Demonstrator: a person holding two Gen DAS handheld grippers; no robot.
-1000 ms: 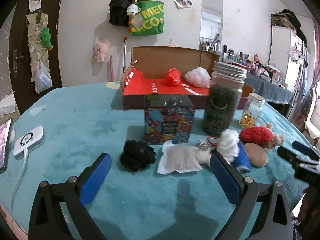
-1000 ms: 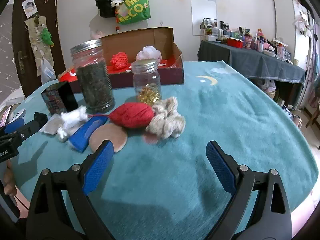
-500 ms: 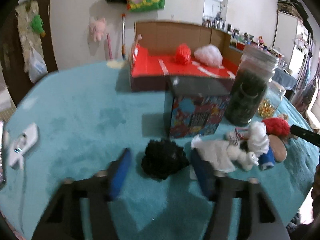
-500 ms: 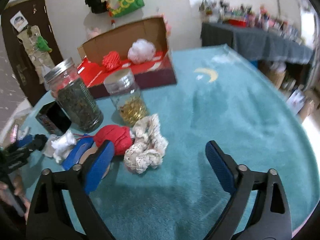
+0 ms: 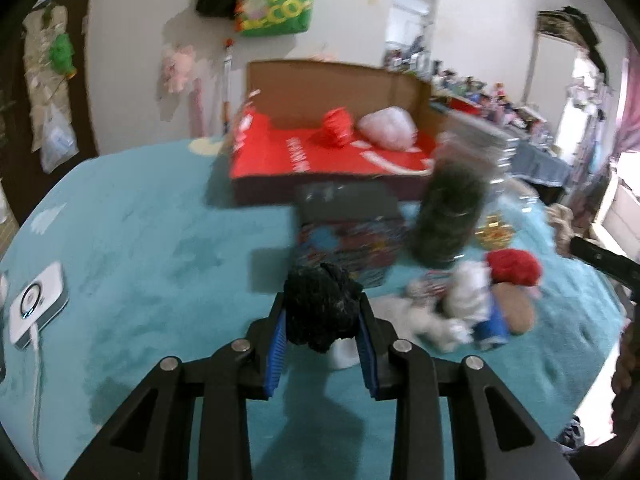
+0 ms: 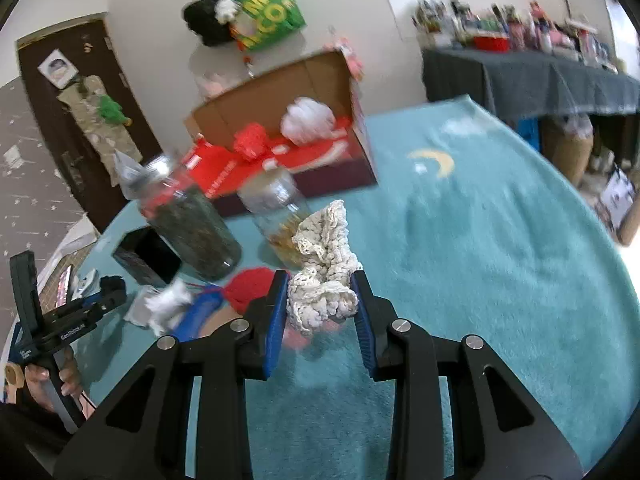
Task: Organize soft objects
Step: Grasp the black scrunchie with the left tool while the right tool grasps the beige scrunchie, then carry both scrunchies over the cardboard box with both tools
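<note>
now two grippers, two soft things pinched

at lower centre of the left wrist view, the left gripper [image 5: 323, 330] has its two blue pads pressed onto one black fluffy scrunchie [image 5: 320, 306], held above the teal tablecloth [image 5: 152, 264]. at lower centre of the right wrist view, the right gripper [image 6: 320, 308] pinches one cream lace scrunchie [image 6: 324, 276] in the same way. up the frame sits one open cardboard box [image 5: 332, 148] with a red floor, holding two soft things: one red pouf [image 5: 337, 127] and one white pouf [image 5: 387, 129]. two glass jars stand at mid-frame, one tall dark jar [image 6: 188, 232] and one smaller jar [image 6: 280, 216]. one red knitted piece [image 6: 250, 288] lies left of the right gripper.
</note>
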